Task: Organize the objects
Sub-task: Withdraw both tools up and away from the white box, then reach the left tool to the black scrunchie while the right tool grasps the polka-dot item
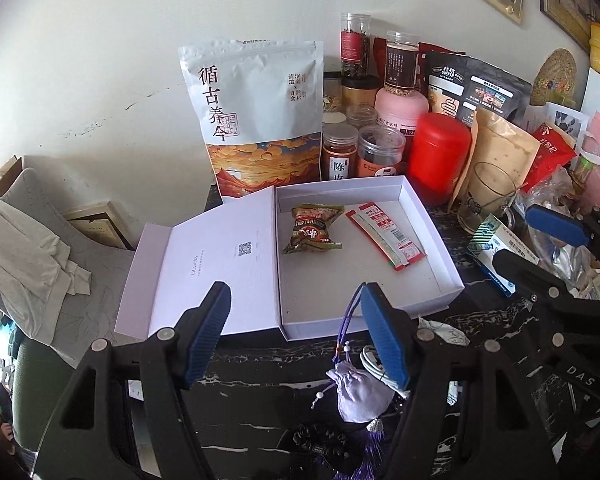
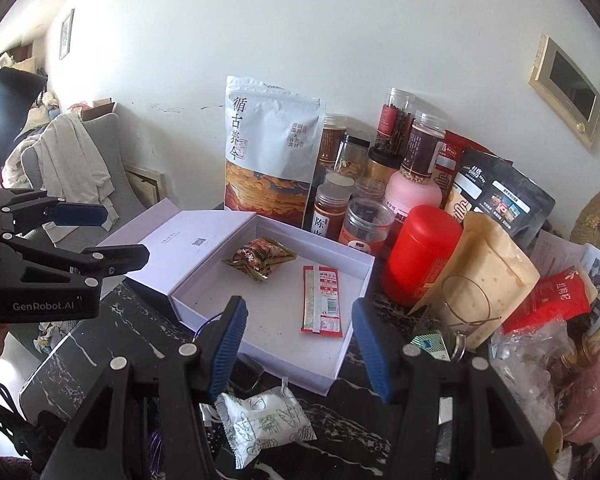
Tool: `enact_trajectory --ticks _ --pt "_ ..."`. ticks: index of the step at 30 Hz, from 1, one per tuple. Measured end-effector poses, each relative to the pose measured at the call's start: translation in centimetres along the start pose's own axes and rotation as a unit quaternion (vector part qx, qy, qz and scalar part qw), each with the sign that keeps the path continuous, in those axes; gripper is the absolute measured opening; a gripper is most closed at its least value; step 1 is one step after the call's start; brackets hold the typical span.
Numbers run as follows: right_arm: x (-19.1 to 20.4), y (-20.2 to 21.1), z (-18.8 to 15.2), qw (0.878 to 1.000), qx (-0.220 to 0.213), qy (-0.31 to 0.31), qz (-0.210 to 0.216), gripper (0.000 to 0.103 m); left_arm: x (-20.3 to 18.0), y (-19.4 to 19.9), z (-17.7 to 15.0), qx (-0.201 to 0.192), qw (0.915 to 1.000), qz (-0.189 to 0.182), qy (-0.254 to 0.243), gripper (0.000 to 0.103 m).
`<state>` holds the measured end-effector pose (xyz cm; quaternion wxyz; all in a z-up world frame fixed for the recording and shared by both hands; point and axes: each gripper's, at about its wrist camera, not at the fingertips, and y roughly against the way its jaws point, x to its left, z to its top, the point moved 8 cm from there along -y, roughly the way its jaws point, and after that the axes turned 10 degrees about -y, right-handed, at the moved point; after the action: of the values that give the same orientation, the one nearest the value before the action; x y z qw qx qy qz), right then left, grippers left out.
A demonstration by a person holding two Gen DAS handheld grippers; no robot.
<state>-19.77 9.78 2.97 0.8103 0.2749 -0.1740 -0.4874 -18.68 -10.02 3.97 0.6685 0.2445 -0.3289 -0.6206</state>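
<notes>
The left tongs (image 1: 296,336) were spread wide and held nothing; the right-hand pad stood over the cord of a lilac drawstring pouch (image 1: 360,396) lying on the dark marbled surface (image 1: 260,412) directly below, though contact could not be confirmed. The right tongs (image 2: 300,344) were likewise spread wide and empty, poised above the near rim of the open white box (image 2: 260,356). Ahead of both tongs, the box tray held a green-and-red snack packet (image 1: 314,230) toward its far left and a red sachet (image 1: 386,236) to the right, the two lying apart with bare tray floor between them and the near wall. The hinged lid (image 1: 208,264) lay flat to the left of the tray, overhanging the surface edge. Beyond the box's far wall stood a large white pouch (image 1: 256,120), jars and a red canister (image 1: 438,156), close against the tray; a glass mug (image 1: 486,196) and mixed packets crowded the right side. Only the right wrist view showed a white patterned packet (image 2: 266,424) on the surface beneath the right tongs, just outside the box. Only the left wrist view showed the lilac pouch clearly.
</notes>
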Motion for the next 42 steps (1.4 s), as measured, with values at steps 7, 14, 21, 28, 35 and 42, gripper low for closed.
enact_trajectory --ticks 7,14,21,28,35,42 --pt "1.3 2.4 -1.9 1.0 -0.003 0.005 0.005 0.056 -0.6 3.2 -2.9 -0.006 1.0 0.004 0.003 0.066" --pt "2.4 4.1 -4.0 1.0 0.0 0.001 0.009 0.056 -1.0 5.5 -5.8 -0.006 0.9999 0.009 0.006 0.066" --pt "3.2 5.4 -6.9 1.0 0.008 -0.005 0.01 0.056 -1.4 6.8 -8.9 -0.002 1.0 0.008 0.004 0.066" --pt "3.1 5.4 -10.0 1.0 0.026 -0.017 0.003 0.056 -2.0 7.0 -12.2 0.005 0.9999 -0.005 0.01 0.067" --pt "2.6 5.3 -12.8 0.999 0.042 -0.032 -0.005 0.056 -2.5 6.1 -15.1 0.018 0.9998 -0.01 0.006 0.067" --pt "2.5 4.6 -15.1 0.997 0.061 -0.048 -0.008 0.056 -2.3 4.8 -17.8 0.031 0.9987 -0.034 0.024 0.067"
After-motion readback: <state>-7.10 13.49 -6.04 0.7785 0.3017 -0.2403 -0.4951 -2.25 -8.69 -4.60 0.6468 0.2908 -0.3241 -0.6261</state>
